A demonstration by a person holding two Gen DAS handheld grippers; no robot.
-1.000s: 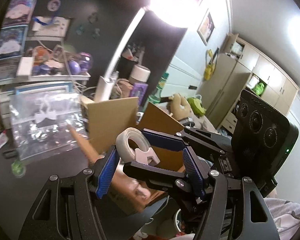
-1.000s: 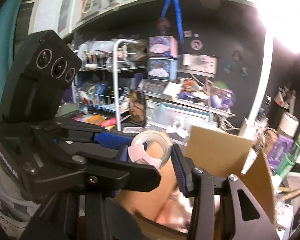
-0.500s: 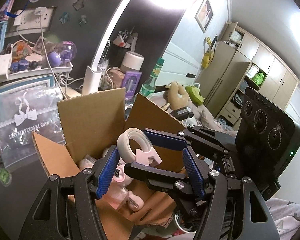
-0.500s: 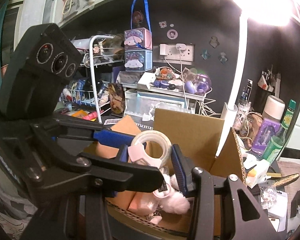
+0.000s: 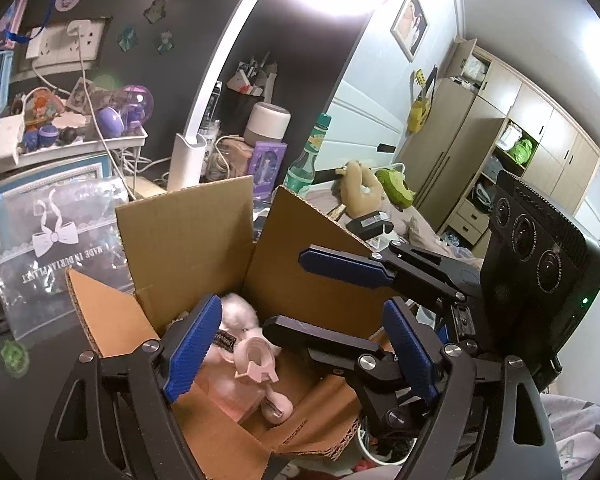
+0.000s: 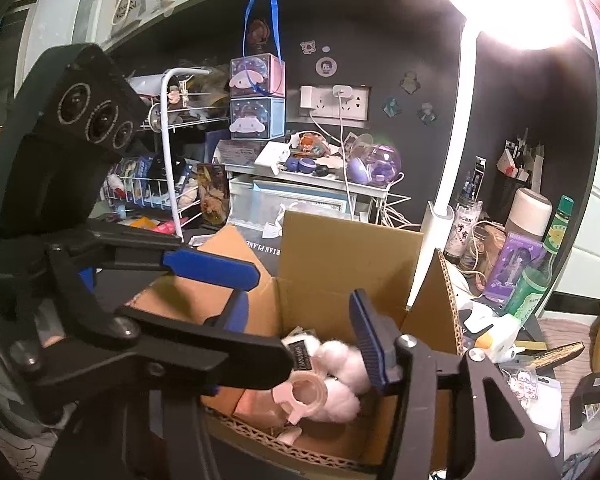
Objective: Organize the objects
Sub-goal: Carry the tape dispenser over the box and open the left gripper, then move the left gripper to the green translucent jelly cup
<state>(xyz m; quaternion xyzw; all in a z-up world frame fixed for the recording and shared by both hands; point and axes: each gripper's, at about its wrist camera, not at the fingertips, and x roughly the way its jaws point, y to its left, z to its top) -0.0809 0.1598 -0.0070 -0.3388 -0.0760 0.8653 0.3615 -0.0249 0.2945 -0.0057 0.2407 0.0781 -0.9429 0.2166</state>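
Note:
An open cardboard box (image 5: 204,240) (image 6: 348,248) stands on the dark desk. Inside lie a white plush toy (image 5: 238,312) (image 6: 340,364) and a tape roll in a pink dispenser (image 5: 256,362) (image 6: 304,394), resting on pink items. My left gripper (image 5: 300,354) is open and empty above the box. My right gripper (image 6: 300,340) is also open and empty above the box, crossing the left one; it shows in the left wrist view (image 5: 332,296). The left gripper shows in the right wrist view (image 6: 204,308).
A clear zip bag with a bow print (image 5: 56,240) lies left of the box. A white lamp post (image 6: 440,216), a green bottle (image 6: 540,272), a purple box (image 6: 508,264) and a white shelf of purple toys (image 6: 328,176) stand behind. A bed (image 5: 412,232) lies right.
Both grippers have opened wide over the box. The tape roll they held between them has dropped into the box and lies on the plush toy.

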